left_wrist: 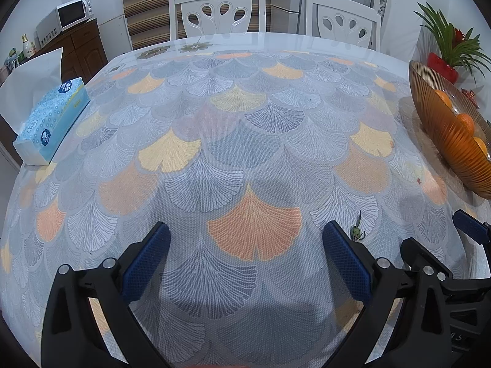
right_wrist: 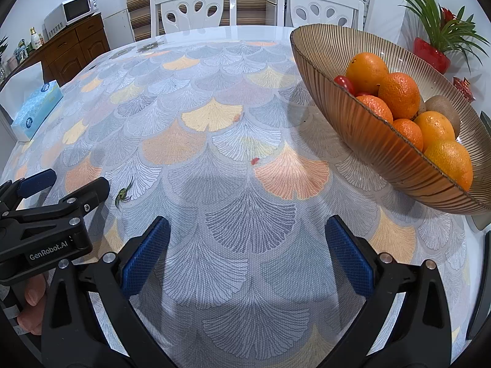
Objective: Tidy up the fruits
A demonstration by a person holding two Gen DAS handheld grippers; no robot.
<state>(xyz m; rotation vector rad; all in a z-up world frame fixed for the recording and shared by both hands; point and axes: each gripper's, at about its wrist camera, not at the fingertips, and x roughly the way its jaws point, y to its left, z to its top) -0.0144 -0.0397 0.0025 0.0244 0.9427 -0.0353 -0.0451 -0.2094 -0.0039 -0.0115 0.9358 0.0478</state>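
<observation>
1. The left gripper (left_wrist: 245, 245) hovers over the patterned bench (left_wrist: 245, 141), jaws spread wide and holding nothing.
2. The right gripper (right_wrist: 247, 245) hangs beside it, jaws likewise wide apart and empty.
3. A ribbed glass bowl (right_wrist: 368, 150) on the bench's right side holds the fruit: oranges (right_wrist: 399, 95), a kiwi (right_wrist: 445, 110) and something small and red (right_wrist: 344, 82).
4. A green stem scrap (left_wrist: 357, 230) lies on the cloth just beside the left gripper; a tissue box (left_wrist: 50, 119) sits at the far left edge.
</observation>
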